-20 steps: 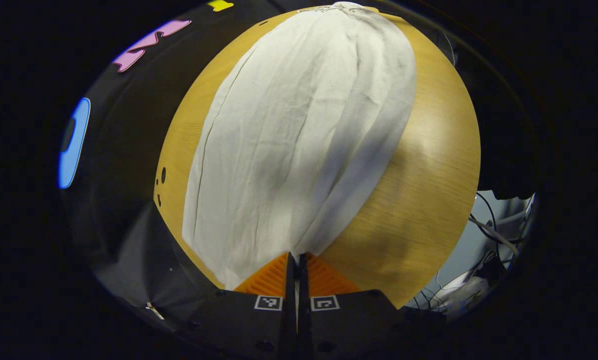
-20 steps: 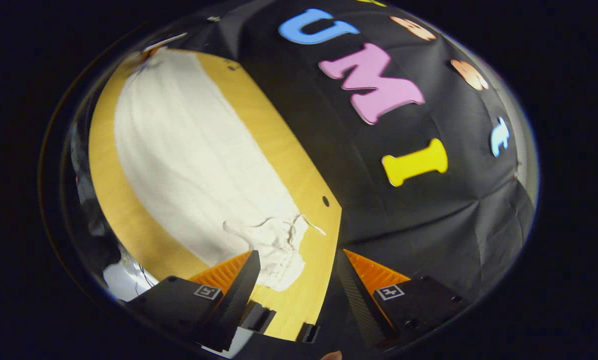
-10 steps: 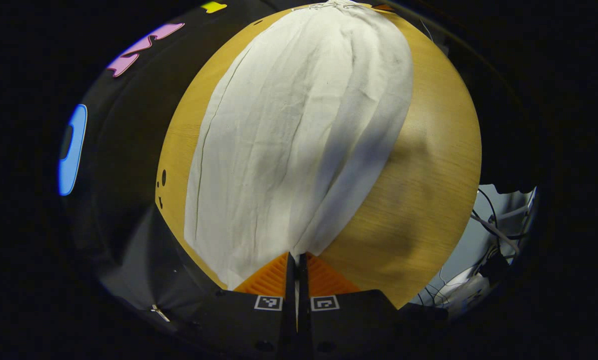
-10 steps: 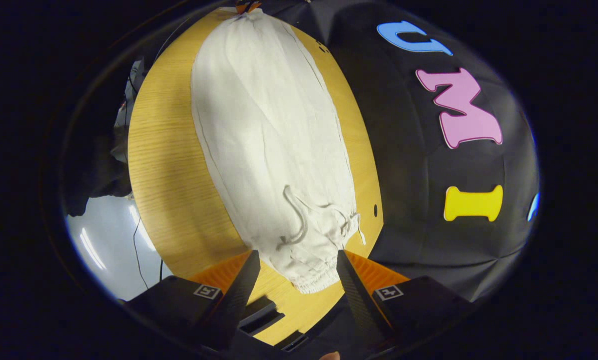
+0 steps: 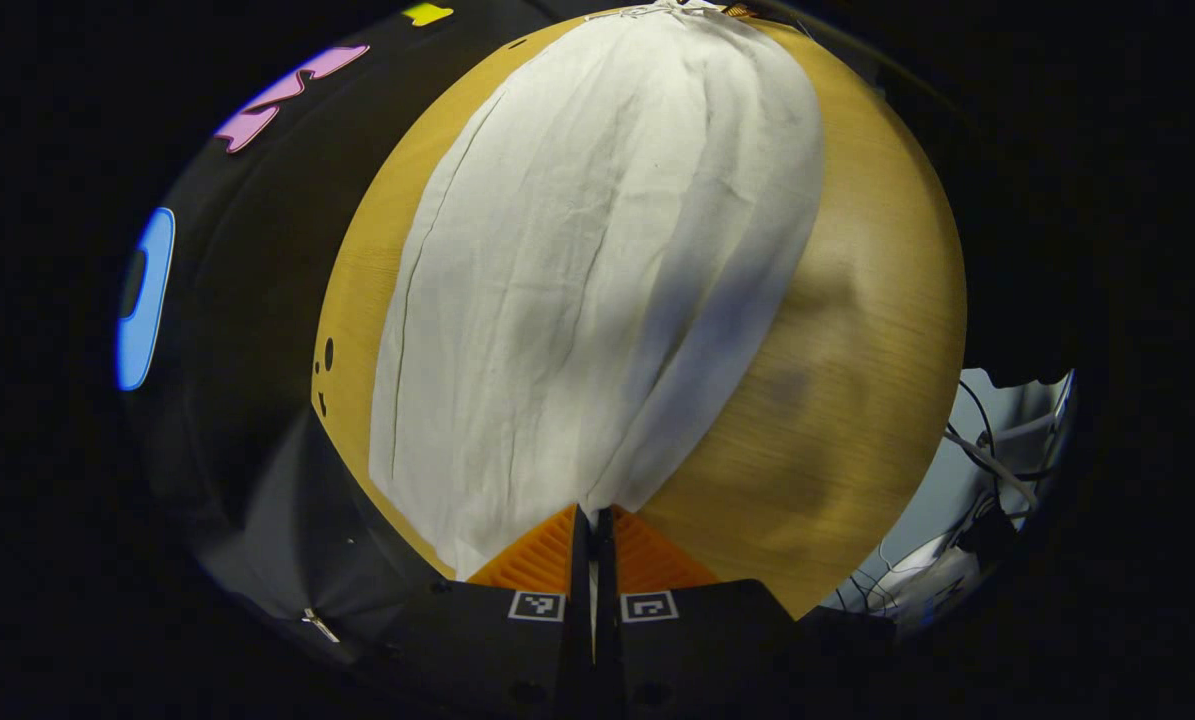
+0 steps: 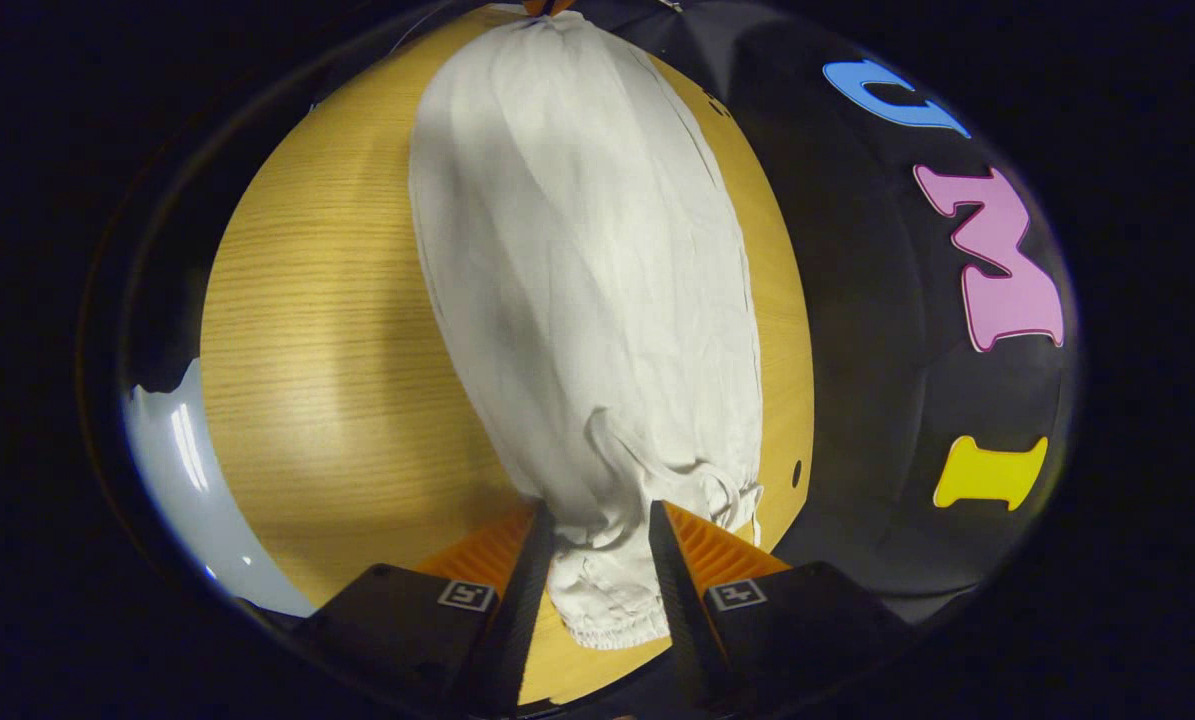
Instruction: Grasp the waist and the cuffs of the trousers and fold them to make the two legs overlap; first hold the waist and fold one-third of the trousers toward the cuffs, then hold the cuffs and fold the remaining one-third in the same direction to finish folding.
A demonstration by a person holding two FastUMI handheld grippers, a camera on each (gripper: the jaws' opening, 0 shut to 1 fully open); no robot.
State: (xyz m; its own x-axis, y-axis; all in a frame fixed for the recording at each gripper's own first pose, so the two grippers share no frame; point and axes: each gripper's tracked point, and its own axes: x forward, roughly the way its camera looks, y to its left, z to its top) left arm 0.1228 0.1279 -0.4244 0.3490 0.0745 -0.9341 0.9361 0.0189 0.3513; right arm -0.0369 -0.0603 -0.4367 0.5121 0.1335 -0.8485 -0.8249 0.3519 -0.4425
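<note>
The white trousers [image 5: 597,270] lie stretched lengthwise along the wooden table [image 5: 857,380], and in the left gripper view the left gripper [image 5: 593,520] is clamped tight on the cuff end, its fingers together with a sliver of cloth pinched between. The right gripper view adds the gathered waist [image 6: 607,590] with its drawstring [image 6: 657,465]. There the right gripper [image 6: 597,530] stands parted around the waistband, apparently not yet pressing it.
</note>
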